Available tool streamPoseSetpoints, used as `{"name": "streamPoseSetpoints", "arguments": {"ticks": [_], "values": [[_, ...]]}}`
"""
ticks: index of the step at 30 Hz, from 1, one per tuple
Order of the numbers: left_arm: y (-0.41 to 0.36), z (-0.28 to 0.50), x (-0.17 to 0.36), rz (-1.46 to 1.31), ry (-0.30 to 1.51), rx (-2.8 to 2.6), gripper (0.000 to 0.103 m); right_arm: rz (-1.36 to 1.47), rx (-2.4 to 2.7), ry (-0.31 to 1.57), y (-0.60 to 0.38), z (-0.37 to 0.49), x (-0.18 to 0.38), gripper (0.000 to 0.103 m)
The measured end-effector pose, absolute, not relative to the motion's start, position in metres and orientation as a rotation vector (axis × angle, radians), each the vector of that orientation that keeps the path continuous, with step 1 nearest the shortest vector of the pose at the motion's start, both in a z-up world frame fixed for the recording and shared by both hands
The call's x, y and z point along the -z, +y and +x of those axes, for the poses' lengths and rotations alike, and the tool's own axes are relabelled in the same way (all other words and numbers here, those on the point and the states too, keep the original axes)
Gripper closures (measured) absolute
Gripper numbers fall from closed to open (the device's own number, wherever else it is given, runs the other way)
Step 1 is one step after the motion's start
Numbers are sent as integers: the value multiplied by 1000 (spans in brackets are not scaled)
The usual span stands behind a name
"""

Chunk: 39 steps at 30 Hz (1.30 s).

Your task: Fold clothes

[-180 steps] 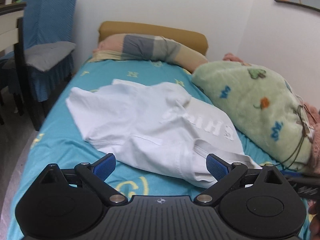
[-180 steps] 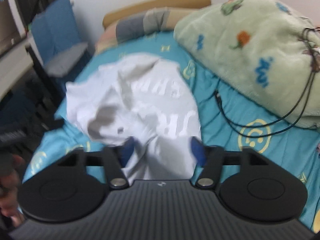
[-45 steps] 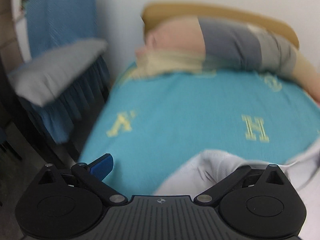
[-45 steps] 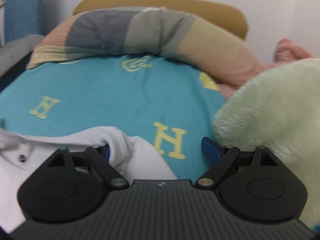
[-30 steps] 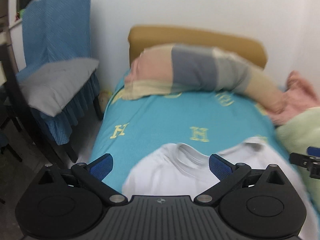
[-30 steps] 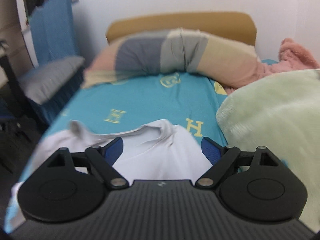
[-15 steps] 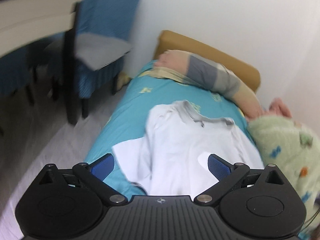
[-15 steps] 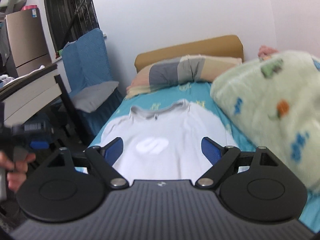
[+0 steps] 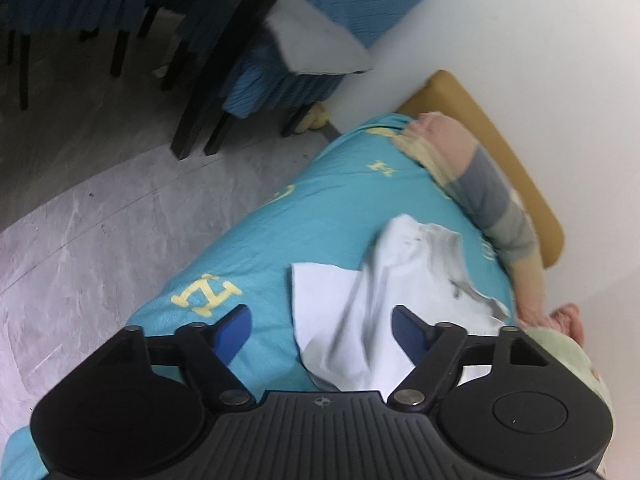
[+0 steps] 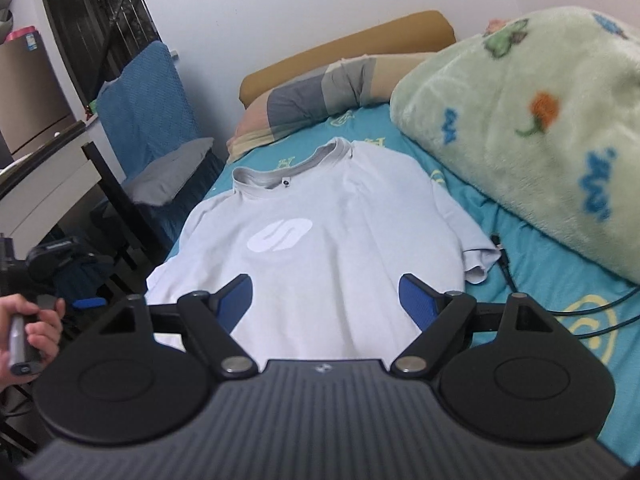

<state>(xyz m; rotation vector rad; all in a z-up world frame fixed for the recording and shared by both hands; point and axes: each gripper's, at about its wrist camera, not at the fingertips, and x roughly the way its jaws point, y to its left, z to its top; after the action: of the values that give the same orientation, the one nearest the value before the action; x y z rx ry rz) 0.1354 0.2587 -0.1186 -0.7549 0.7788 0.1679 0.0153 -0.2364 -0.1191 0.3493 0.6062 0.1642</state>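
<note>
A white T-shirt (image 10: 328,236) with a white oval logo lies spread flat, front up, on the teal bed sheet (image 10: 560,280), collar toward the pillow. My right gripper (image 10: 326,304) is open and empty above the shirt's lower part. My left gripper (image 9: 322,328) is open and empty, tilted over the bed's left edge, looking down at the shirt's sleeve and side (image 9: 360,300). The left gripper also shows at the lower left of the right wrist view (image 10: 60,264), held in a hand.
A green fleece blanket (image 10: 540,140) is piled along the bed's right side, with a black cable (image 10: 516,280) beside the right sleeve. A striped pillow (image 10: 320,92) lies at the headboard. A blue-covered chair (image 9: 280,40) and grey floor (image 9: 100,220) lie left of the bed.
Both grippers let go of the shirt's shoulders and pulled back from the pillow end. The shirt now lies spread flat. The left gripper has swung out over the bed's left edge and tilted.
</note>
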Motion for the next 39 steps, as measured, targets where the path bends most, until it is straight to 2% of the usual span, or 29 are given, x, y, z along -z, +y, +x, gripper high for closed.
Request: {"name": "streamPoseSetpoints", "arguments": {"ticks": [5, 9, 11, 12, 13, 16, 25, 29, 33, 36, 37, 38, 39], "values": [[251, 165, 155, -749, 815, -152, 46, 339, -168, 637, -231, 31, 137, 20], [239, 184, 166, -683, 771, -159, 51, 344, -174, 662, -228, 42, 150, 20], [237, 194, 169, -681, 767, -151, 71, 337, -178, 665, -225, 46, 156, 20], [236, 198, 171, -681, 766, -148, 78, 324, -176, 666, -224, 48, 158, 20], [235, 203, 173, -681, 766, -144, 90, 313, -173, 666, -223, 49, 160, 20], [234, 216, 161, -619, 734, -135, 98, 300, -164, 660, -222, 53, 163, 20], [271, 297, 89, -340, 559, -351, 100, 248, -147, 579, -217, 58, 165, 20], [281, 336, 94, -238, 583, -483, 100, 225, -132, 560, -215, 64, 170, 20], [274, 358, 128, -198, 662, -453, 99, 214, -114, 562, -218, 73, 179, 20], [262, 351, 147, -223, 693, -395, 87, 213, -107, 567, -219, 78, 183, 20], [257, 347, 151, -224, 711, -379, 78, 211, -108, 567, -219, 79, 184, 20], [254, 339, 153, -226, 724, -347, 65, 209, -109, 567, -219, 80, 185, 20], [251, 329, 153, -224, 730, -314, 57, 207, -111, 567, -219, 81, 185, 20]]}}
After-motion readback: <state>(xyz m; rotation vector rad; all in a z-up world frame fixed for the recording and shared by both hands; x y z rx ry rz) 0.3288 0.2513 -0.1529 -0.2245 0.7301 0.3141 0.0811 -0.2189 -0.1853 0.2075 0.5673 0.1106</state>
